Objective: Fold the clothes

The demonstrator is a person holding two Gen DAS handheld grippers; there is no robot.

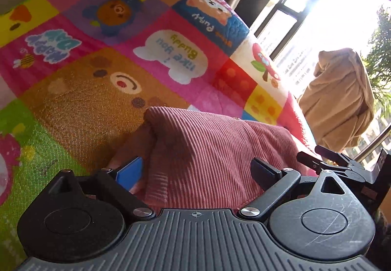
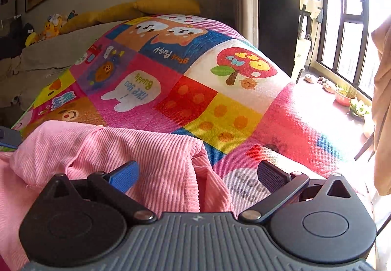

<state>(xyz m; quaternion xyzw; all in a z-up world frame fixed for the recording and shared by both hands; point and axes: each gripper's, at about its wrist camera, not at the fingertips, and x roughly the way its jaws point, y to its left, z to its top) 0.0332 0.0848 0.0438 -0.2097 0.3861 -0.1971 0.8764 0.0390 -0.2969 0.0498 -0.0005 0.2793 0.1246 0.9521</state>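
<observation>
A pink ribbed garment (image 1: pixel 207 149) lies bunched on a colourful cartoon quilt (image 1: pixel 97 100). My left gripper (image 1: pixel 198 173) is open, low over the quilt, with a folded hump of the garment between its blue finger pad (image 1: pixel 129 172) and black finger pad (image 1: pixel 265 173). In the right wrist view the same garment (image 2: pixel 110 149) spreads to the left, one edge folded over. My right gripper (image 2: pixel 198 177) is open too, and that folded edge rises between its fingers. Neither pair of pads presses the cloth.
The quilt (image 2: pixel 207 105) covers a bed with yellow pillows (image 2: pixel 166 5) and soft toys (image 2: pixel 48 29) at the head. A tan garment (image 1: pixel 339 97) hangs to the right by a bright window (image 2: pixel 347 34). Plant pots (image 2: pixel 344 97) stand on the floor below it.
</observation>
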